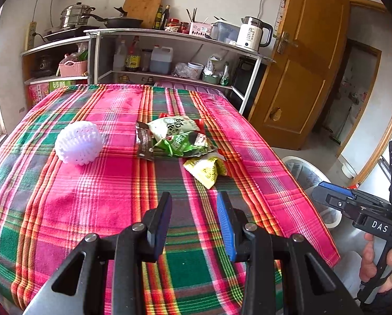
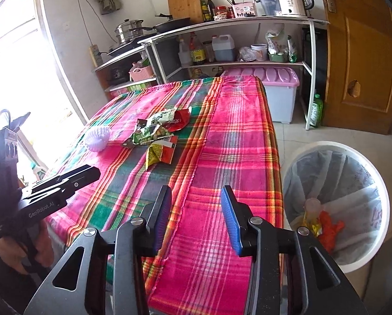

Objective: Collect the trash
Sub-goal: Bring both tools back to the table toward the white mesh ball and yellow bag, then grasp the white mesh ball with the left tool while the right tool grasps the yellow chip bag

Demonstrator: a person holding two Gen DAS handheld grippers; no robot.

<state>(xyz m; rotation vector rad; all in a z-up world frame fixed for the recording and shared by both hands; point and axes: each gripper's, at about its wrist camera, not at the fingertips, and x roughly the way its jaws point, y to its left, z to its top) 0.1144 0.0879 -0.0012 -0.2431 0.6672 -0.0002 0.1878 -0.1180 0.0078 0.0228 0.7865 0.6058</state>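
We hold the left gripper (image 1: 194, 211) with jaws wide and nothing between its ribbed blue pads; the right gripper (image 2: 196, 207) is the same. Both hover over the woven plaid tablecloth (image 1: 96, 204). At twelve o'clock lie crinkled snack wrappers (image 1: 174, 136) — glossy green, yellow and brown — with a white foam net (image 1: 79, 143) at ten. At three o'clock stands the round white bin (image 2: 337, 204), plastic-lined.
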